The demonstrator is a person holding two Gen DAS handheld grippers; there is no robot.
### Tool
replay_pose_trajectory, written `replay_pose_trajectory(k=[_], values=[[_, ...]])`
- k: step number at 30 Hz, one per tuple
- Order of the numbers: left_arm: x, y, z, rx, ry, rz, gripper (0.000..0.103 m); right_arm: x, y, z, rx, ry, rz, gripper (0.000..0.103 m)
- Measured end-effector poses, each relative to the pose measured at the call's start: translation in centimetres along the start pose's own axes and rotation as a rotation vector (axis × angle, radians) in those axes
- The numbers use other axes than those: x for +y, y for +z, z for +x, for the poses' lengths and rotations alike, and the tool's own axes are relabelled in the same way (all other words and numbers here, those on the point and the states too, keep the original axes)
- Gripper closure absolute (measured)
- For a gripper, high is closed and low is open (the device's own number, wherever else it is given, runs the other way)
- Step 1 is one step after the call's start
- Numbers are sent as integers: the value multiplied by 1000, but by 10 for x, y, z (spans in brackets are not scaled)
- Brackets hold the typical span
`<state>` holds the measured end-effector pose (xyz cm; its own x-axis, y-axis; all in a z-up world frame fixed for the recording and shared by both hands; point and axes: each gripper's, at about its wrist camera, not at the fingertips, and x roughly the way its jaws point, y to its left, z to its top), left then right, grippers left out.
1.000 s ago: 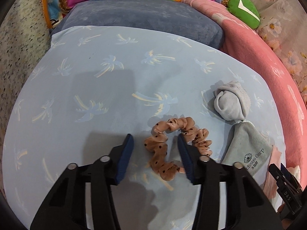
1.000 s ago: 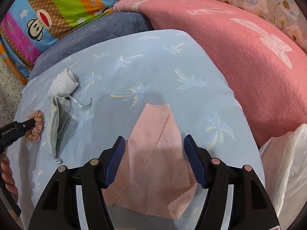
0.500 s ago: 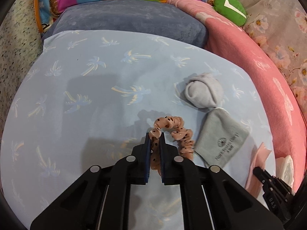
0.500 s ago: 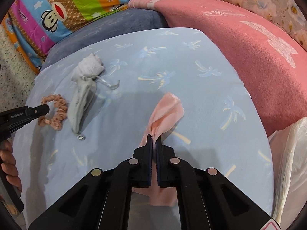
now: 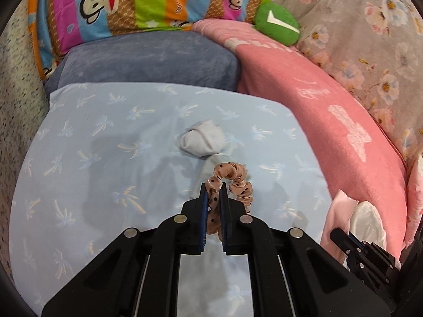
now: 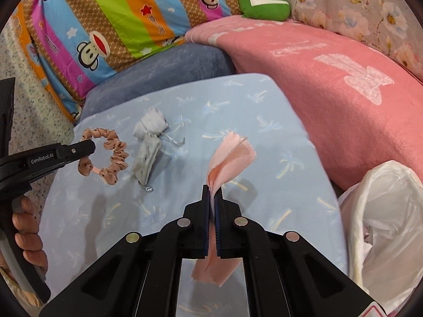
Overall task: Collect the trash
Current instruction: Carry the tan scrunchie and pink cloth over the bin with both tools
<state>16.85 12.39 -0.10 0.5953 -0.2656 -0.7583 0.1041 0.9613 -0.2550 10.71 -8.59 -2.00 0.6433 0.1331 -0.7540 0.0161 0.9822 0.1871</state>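
Observation:
My left gripper [image 5: 212, 189] is shut on a tan dotted scrunchie [image 5: 231, 178], which hangs off the bed in the air; the right wrist view shows the same scrunchie [image 6: 105, 155] dangling from that left gripper [image 6: 90, 148]. A pink cloth [image 6: 230, 155] is pinched in my right gripper [image 6: 212, 191], its ends drooping in front of and below the jaws. On the light blue sheet [image 6: 238, 100] lie a balled grey sock [image 6: 150, 125] and a grey drawstring pouch [image 6: 148, 159]. A white plastic bag [image 6: 383, 224] stands open at the right.
A pink blanket [image 6: 330, 79] covers the bed's right side, a grey-blue pillow [image 5: 148, 58] lies behind the sheet, and a striped monkey-print quilt [image 6: 119, 21] and a green cushion [image 6: 261, 4] sit further back. A hand [image 6: 26, 227] holds the left gripper's handle.
Both grippers closed from open, the left on the scrunchie and the right on the pink cloth, then rose and lifted both items off the sheet.

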Motion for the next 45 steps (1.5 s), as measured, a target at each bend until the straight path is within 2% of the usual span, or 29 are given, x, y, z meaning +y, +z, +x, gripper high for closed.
replay_pose_trajectory(k=[12,21,31,45], values=[[-86,-3,-31,-56,-93,137,95,-42,13,-87,-156,-21,59,100],[-145,-16,-37,-55,-159,238,95,-91,10,-129,-225,-68,140,100],[-205,-34,-38,-36,-215,344,95,-143,-7,-157,-263,-128,223,100],[-275,-63,-26,21,-267,472,94,-201,-33,-172,-271,-173,323,100]])
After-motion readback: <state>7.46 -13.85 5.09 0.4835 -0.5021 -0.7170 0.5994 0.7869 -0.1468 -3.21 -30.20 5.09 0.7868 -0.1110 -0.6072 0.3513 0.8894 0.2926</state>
